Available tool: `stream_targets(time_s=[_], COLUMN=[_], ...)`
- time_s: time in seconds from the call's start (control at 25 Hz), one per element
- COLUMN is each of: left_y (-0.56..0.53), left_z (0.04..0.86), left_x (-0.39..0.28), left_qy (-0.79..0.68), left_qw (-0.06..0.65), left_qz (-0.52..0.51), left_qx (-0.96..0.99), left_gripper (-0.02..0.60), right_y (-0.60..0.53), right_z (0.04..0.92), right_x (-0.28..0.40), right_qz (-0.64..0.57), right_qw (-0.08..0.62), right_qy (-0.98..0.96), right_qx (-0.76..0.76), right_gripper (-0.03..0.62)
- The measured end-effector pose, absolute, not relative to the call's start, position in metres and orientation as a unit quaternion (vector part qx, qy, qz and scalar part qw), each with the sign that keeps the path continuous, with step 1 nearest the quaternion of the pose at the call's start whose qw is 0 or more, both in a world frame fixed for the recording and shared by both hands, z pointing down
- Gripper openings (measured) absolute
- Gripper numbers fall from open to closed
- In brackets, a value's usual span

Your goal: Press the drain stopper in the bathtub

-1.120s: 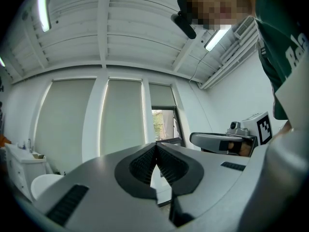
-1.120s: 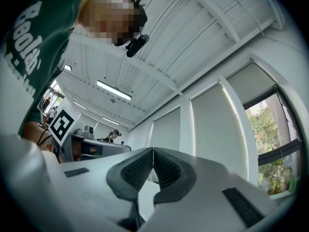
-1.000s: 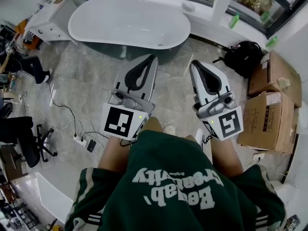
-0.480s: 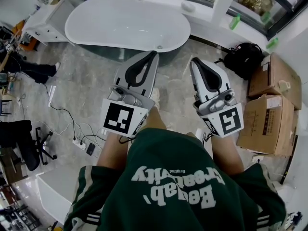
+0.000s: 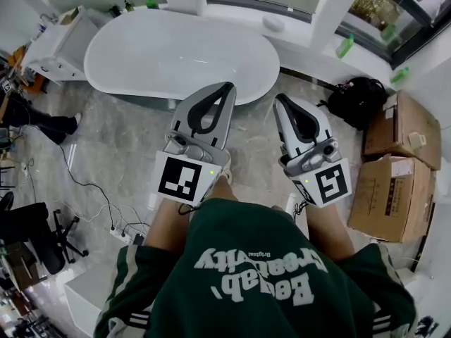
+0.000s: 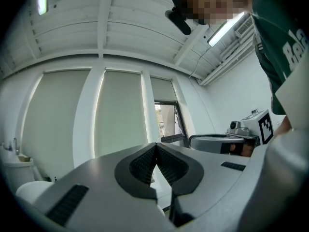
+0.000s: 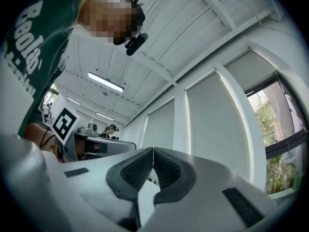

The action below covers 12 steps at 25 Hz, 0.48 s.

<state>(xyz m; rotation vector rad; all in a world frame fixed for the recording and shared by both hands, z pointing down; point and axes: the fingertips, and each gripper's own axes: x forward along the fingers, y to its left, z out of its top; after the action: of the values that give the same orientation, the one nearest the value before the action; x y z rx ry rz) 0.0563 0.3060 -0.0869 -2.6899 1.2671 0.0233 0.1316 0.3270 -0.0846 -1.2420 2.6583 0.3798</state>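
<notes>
Now nearer the bathtub (image 5: 169,55), the left hand-held gripper (image 5: 225,87) and right hand-held gripper (image 5: 279,98) remain closed, empty.

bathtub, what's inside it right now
The bathtub shows only a bare white basin, with nothing visibly lying in it. No drain stopper can be made out from the head view, and the shut left claw covers a bit of the near rim.
</notes>
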Motion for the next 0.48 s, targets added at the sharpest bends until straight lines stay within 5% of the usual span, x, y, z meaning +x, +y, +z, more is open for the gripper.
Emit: stream_targets(time_s=[0.48], left_y=[0.146], left_z=[-0.085], left_x=[0.024], left_qy=[0.402], left_qw=[0.068], left_qz=[-0.007], left_qx=[-0.913], left_gripper=[0.006], right_y=[0.171], right_z=[-0.084], right_x=[0.094], right_qz=[0.110], right_qw=[0.080], right_qy=[0.887], right_qx=[-0.441], right_gripper=[0.014])
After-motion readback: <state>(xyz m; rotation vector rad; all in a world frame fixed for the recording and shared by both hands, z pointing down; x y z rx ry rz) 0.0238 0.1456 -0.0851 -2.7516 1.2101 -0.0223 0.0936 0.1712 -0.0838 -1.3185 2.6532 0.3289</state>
